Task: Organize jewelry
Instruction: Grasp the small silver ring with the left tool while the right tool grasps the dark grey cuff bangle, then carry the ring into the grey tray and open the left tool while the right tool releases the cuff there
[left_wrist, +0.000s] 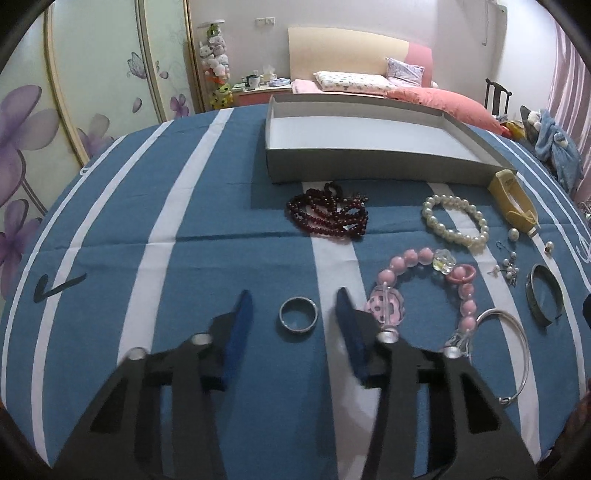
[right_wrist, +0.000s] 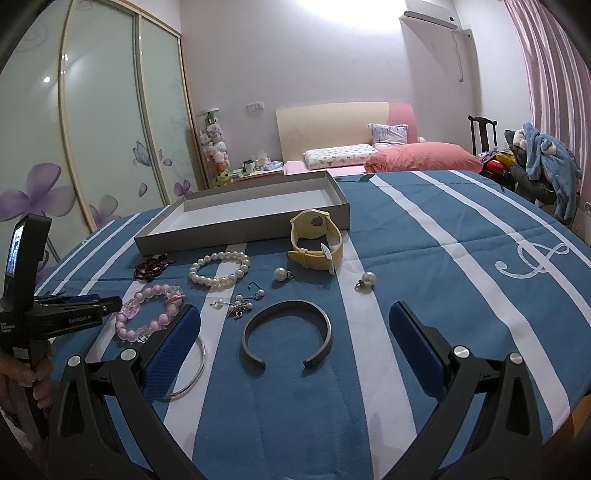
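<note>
A small silver ring (left_wrist: 298, 315) lies flat on the blue striped cloth between the blue pads of my left gripper (left_wrist: 293, 293). The pads stand a little apart from it on both sides, so the gripper is open. My right gripper (right_wrist: 294, 308) is wide open over a dark grey cuff bangle (right_wrist: 286, 332), touching nothing. An empty grey tray (left_wrist: 369, 162) sits at the back of the table. In front of it lie a dark red bead string (left_wrist: 327, 218), a pearl bracelet (left_wrist: 456, 221), a pink bead bracelet (left_wrist: 424, 291) and a thin silver bangle (left_wrist: 517, 350).
A yellow watch (right_wrist: 314, 240) stands by the tray's near corner. Two pearl earrings (right_wrist: 280, 274) and a small earring cluster (right_wrist: 240, 302) lie loose beyond the cuff. A hand (right_wrist: 33, 380) holds the left gripper's handle. A bed and wardrobe stand behind the table.
</note>
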